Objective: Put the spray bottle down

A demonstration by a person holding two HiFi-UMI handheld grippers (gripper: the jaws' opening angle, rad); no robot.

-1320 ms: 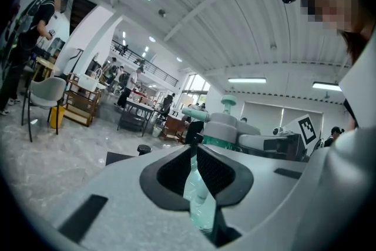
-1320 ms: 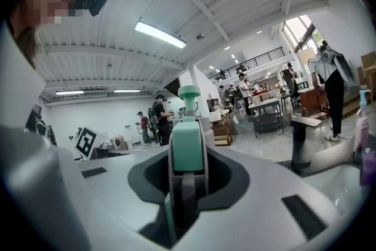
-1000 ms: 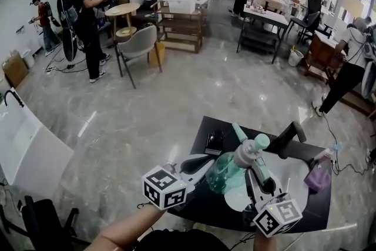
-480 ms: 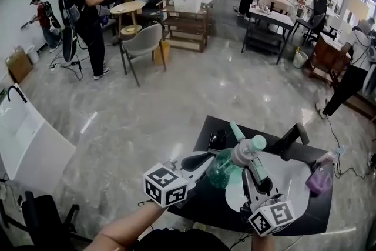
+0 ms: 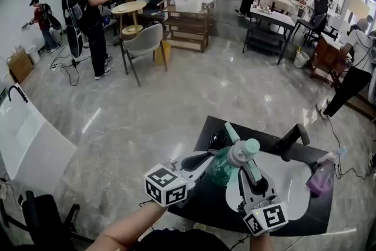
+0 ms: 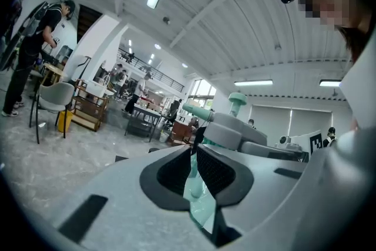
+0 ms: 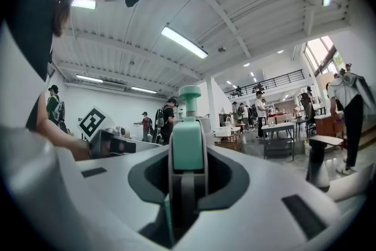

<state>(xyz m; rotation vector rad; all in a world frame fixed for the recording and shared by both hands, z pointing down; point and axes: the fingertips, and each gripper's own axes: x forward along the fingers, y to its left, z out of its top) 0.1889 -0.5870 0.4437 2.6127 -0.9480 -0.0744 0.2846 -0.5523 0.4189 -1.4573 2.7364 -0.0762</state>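
Note:
A translucent green spray bottle (image 5: pixel 222 166) with a grey head and a mint nozzle is held in the air above a black table (image 5: pixel 207 203), tilted with its nozzle pointing away from me. My left gripper (image 5: pixel 202 165) comes in from the left and is shut on the bottle's green body (image 6: pixel 200 200). My right gripper (image 5: pixel 245 168) comes from below right and is shut on the bottle's head; its mint part (image 7: pixel 188 144) fills the gap between the jaws (image 7: pixel 187 182). Both grippers point about level.
On the table lie a white round plate (image 5: pixel 288 185), a purple spray bottle (image 5: pixel 320 178) at its right edge, a small black object (image 5: pixel 215 141) and a black handle-like thing (image 5: pixel 292 139). Beyond is marble floor with a grey chair (image 5: pixel 141 44), tables and standing people.
The right gripper has rolled a little, its marker cube sliding left. The bottle's head has leaned slightly left with it. The left gripper has stayed where it was.

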